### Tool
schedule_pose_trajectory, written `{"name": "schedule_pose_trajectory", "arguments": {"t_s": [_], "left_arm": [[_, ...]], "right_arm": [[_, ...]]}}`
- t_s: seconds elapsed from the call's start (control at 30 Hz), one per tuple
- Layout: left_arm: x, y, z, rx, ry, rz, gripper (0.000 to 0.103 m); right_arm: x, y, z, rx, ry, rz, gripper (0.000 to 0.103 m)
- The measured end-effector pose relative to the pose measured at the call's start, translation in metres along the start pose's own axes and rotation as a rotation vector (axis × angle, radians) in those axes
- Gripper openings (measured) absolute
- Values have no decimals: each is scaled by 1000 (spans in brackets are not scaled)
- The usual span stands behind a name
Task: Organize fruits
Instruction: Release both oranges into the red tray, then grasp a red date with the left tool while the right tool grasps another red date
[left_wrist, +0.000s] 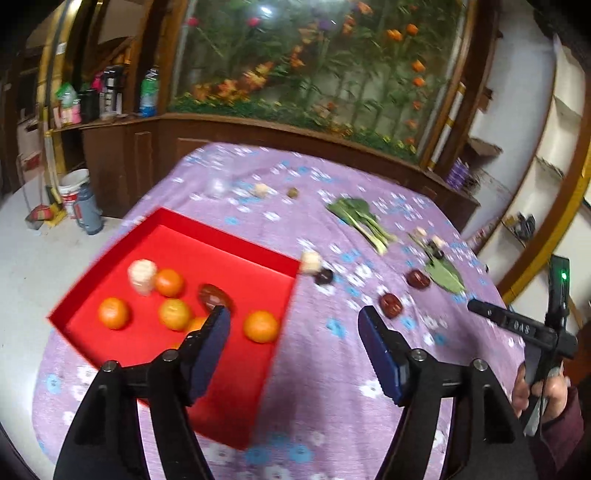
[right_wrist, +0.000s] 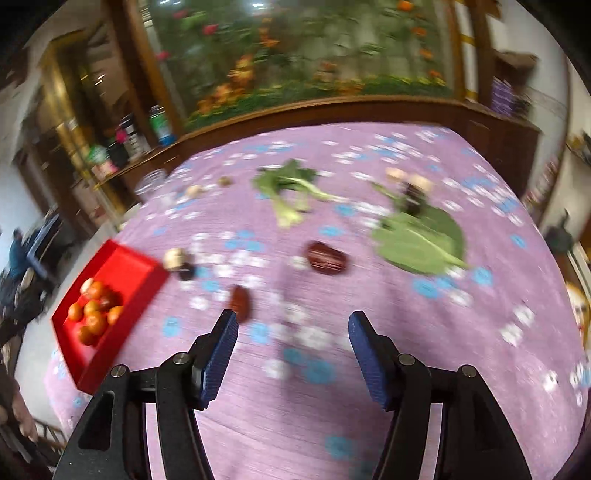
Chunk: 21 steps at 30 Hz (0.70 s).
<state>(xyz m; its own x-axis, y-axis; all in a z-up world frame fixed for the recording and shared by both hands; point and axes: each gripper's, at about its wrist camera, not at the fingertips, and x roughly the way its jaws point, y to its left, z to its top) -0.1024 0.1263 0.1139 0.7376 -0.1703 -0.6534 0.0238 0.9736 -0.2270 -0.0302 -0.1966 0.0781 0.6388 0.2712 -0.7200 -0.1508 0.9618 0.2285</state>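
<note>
From the left wrist view I see my left gripper (left_wrist: 294, 315) with its jaws spread and nothing between them, hanging over the near right corner of the red tray (left_wrist: 173, 227). The tray sits on the purple flowered cloth (left_wrist: 325, 369) at the table's left side. Inside it I count oranges (left_wrist: 113, 313), a pale round piece (left_wrist: 142, 276) and a dark red date (left_wrist: 214, 295); one orange is partly hidden behind the left finger (left_wrist: 210, 347). This view also catches what the other cannot: my right hand (left_wrist: 539, 391) at the far right edge, wrapped around the handle of the other tool, and a bucket (left_wrist: 74, 188) on the floor beyond the table.

The right wrist view is more blurred. My right gripper (right_wrist: 293, 317) is released too, jaws apart over bare cloth, empty. Just beyond its left finger (right_wrist: 219, 354) lies a date (right_wrist: 240, 302), and a second date (right_wrist: 327, 258) sits farther on, near the middle. Here the tray (right_wrist: 122, 266) shows small at the left edge with the oranges (right_wrist: 94, 312) bunched together. This view gives the clearer look at the broad leaf (right_wrist: 421, 240) and the stalked greens (right_wrist: 288, 192), with small dark and pale pieces (right_wrist: 410, 192) at the leaf's far end. A pale piece and a dark one (right_wrist: 179, 262) lie just outside the tray's corner.
</note>
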Motion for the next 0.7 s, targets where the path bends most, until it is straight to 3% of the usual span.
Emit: {"name": "schedule_pose_trajectory", "arguments": {"t_s": [0.17,0.4,0.7], "left_arm": [[20,-23,-6,43,65,-29,71],[46,-51,7,92,108,-80,71],[128,-101,7,181,186,-162,69]], "right_arm": [[10,-30,-3,54,16,1,67],[51,-24,18,16,30,23,67],[96,-28,51,-17,44,15,67]]}}
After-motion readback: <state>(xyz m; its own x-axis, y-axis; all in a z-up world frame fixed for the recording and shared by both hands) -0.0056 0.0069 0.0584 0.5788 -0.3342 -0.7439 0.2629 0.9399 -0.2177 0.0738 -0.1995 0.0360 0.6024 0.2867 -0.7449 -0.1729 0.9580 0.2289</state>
